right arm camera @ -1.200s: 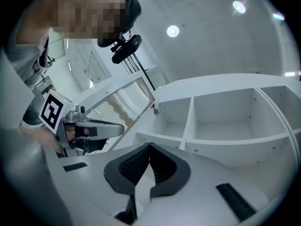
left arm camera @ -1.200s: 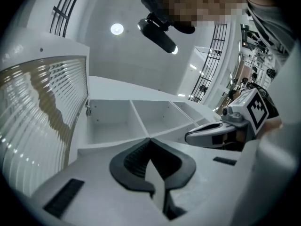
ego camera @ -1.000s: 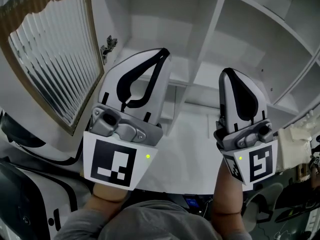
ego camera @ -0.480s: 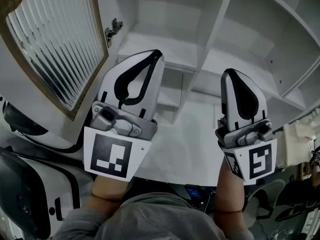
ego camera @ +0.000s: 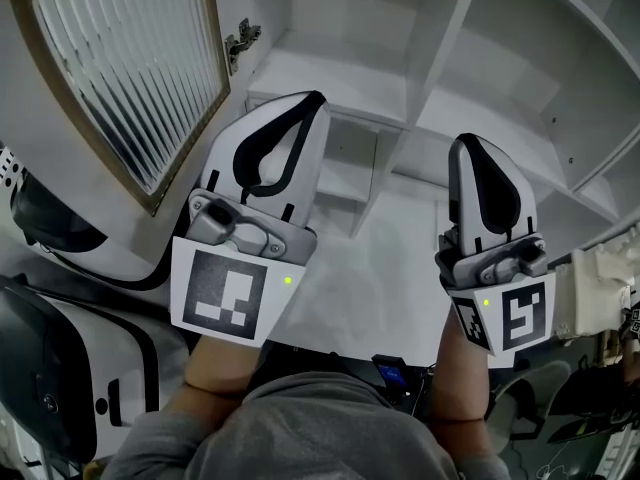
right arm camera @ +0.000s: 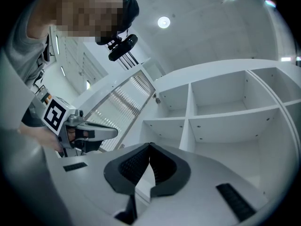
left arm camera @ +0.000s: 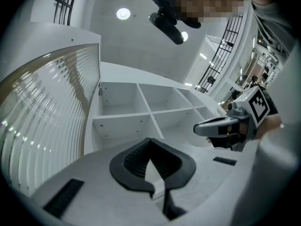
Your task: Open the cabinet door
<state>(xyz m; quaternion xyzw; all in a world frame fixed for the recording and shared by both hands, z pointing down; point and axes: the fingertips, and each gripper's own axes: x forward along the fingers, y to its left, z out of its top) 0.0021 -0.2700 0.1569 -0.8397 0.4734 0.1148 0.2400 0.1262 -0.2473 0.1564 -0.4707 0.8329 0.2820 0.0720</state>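
The cabinet door (ego camera: 130, 68), a wood-framed panel of ribbed glass, stands swung open at the left on its hinge (ego camera: 243, 38). The white cabinet (ego camera: 440, 48) shows bare shelves and dividers. My left gripper (ego camera: 310, 103) is shut with nothing in it, in front of the left compartments and just right of the door. My right gripper (ego camera: 465, 148) is shut too, holding nothing, before the middle compartments. The left gripper view has the door (left arm camera: 42, 126) at its left, the left gripper (left arm camera: 150, 142) low in the middle and the right gripper (left arm camera: 225, 126) at its right. The right gripper view shows the right gripper (right arm camera: 149, 147) below the open shelves (right arm camera: 221, 112).
A white counter (ego camera: 390, 268) runs below the cabinet. A white and black rounded machine body (ego camera: 60, 238) stands low at the left under the door. A pale boxy object (ego camera: 590, 298) sits at the right edge. The ceiling has round lamps (left arm camera: 123, 14).
Both grippers have sunk a little against the cabinet, so the door and shelves sit higher in the head view. The door stays open and both jaws stay shut.
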